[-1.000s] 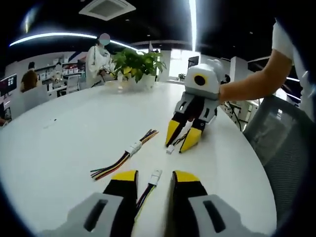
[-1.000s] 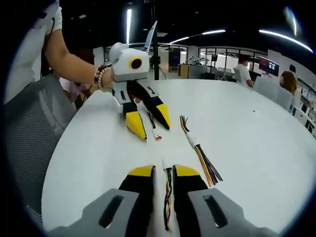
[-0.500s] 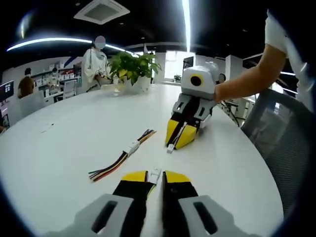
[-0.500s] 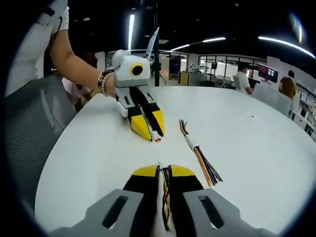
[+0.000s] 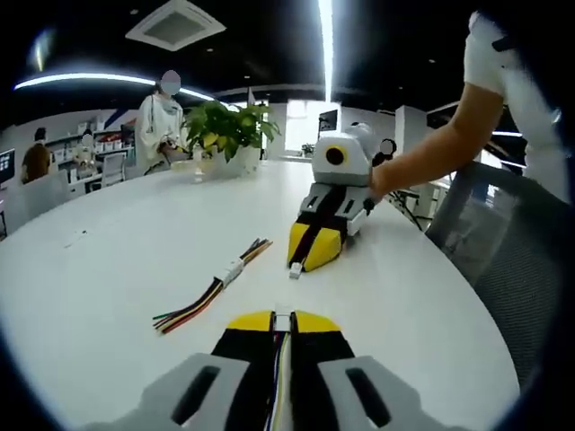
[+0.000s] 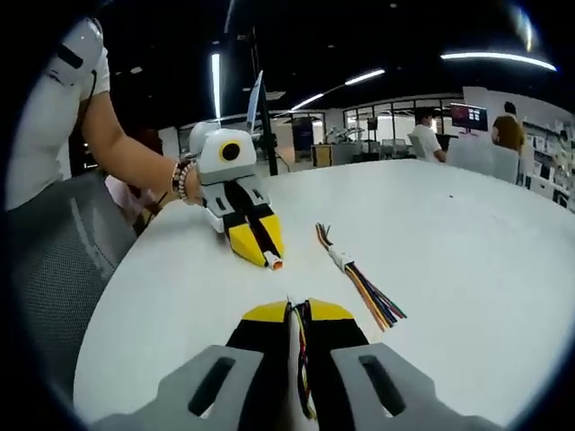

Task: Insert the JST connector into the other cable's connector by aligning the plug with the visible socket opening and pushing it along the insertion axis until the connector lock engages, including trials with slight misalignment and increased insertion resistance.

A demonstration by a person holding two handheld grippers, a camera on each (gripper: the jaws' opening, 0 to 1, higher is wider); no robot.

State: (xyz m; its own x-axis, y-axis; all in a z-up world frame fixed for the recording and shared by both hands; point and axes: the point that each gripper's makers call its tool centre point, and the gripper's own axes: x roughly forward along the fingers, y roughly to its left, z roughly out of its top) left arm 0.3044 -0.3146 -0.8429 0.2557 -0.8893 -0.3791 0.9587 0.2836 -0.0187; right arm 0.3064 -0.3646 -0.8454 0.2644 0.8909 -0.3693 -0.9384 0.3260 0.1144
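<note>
Left tool [image 5: 283,321] is clenched on its white plug [image 5: 283,316]; right tool [image 6: 297,310] is clenched on the other cable [image 6: 305,359]. The connectors face each other tip to tip, apart, over the white counter [image 5: 135,242]. A spare harness [image 5: 216,285] lies beside them.

Your left gripper [image 5: 283,321] and right gripper [image 6: 298,312] wear yellow-tipped black jaws on grey bodies; upper left of the right gripper view, your white short sleeve [image 6: 63,99] and beaded bracelet [image 6: 182,180].
</note>
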